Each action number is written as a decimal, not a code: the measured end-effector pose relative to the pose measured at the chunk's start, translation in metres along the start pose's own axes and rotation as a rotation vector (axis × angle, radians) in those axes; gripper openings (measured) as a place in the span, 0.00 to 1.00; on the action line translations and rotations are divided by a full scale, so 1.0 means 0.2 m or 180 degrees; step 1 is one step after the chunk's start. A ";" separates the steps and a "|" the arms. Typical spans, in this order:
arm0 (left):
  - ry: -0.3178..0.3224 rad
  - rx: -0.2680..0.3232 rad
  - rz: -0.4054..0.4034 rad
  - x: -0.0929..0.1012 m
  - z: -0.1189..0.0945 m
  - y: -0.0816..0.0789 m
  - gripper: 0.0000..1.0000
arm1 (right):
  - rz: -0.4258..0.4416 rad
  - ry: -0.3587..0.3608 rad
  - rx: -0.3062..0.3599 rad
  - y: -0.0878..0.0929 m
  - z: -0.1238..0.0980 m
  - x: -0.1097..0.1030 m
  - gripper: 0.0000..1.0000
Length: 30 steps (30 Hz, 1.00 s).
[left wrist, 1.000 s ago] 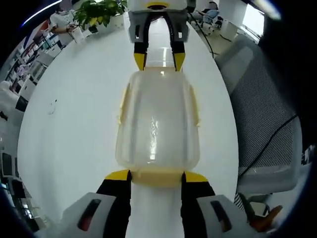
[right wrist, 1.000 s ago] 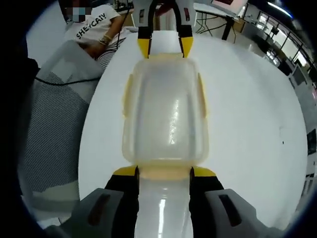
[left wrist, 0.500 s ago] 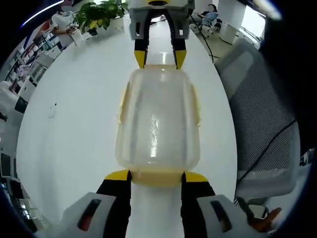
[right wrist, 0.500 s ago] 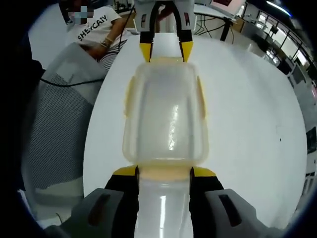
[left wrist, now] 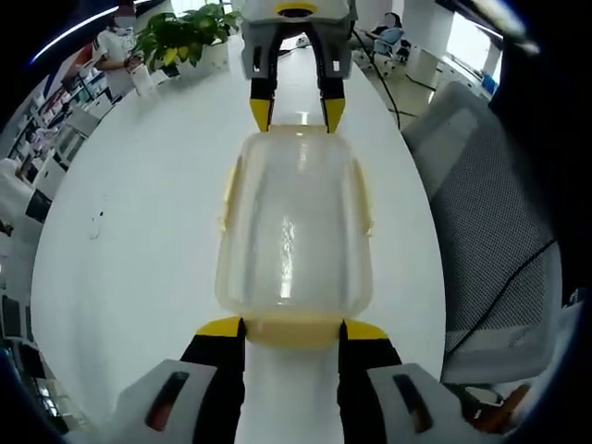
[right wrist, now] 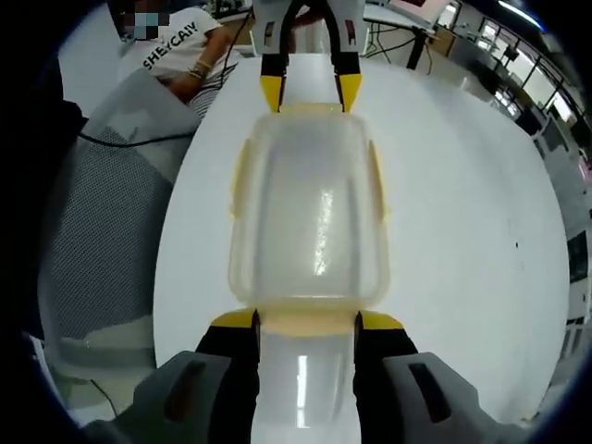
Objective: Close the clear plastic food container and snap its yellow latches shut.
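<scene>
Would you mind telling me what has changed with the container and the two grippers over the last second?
Hardly anything. The clear plastic food container stays on the white table with its lid on, the left gripper at one end latch and the right gripper at the opposite one, jaws spread beside the yellow latches. Only the backgrounds shift slightly, which points to small camera motion. Nothing was grasped or released.

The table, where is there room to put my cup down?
The white table is bare between the food container and its far edge by the plant. It is crowded at the container's two ends, where both grippers' jaws sit.
</scene>
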<state>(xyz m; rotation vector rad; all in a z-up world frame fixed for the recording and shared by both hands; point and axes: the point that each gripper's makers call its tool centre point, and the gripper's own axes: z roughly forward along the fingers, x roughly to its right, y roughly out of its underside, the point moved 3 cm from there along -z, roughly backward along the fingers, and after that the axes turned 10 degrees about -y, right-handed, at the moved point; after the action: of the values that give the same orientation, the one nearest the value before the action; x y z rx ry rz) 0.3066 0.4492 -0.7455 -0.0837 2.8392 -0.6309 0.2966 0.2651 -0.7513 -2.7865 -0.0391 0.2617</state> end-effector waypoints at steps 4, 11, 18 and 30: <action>-0.0012 0.0033 -0.0017 0.00 0.02 -0.05 0.33 | -0.0015 0.0046 -0.0008 0.04 -0.02 0.00 0.36; 0.0002 0.0076 -0.0003 0.02 0.06 -0.13 0.33 | 0.0030 0.0046 -0.0042 0.12 -0.04 -0.02 0.36; 0.0045 0.0149 -0.0023 0.03 0.11 -0.21 0.33 | 0.0057 0.0096 -0.0110 0.23 -0.07 -0.03 0.36; 0.0085 0.0198 -0.0007 0.05 0.15 -0.31 0.33 | 0.0133 0.0080 -0.0117 0.33 -0.11 -0.05 0.36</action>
<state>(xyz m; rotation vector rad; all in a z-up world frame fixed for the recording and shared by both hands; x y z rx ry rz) 0.3051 0.3787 -0.7476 -0.0682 2.8425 -0.7252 0.2914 0.1951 -0.7513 -2.8293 0.0205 0.2384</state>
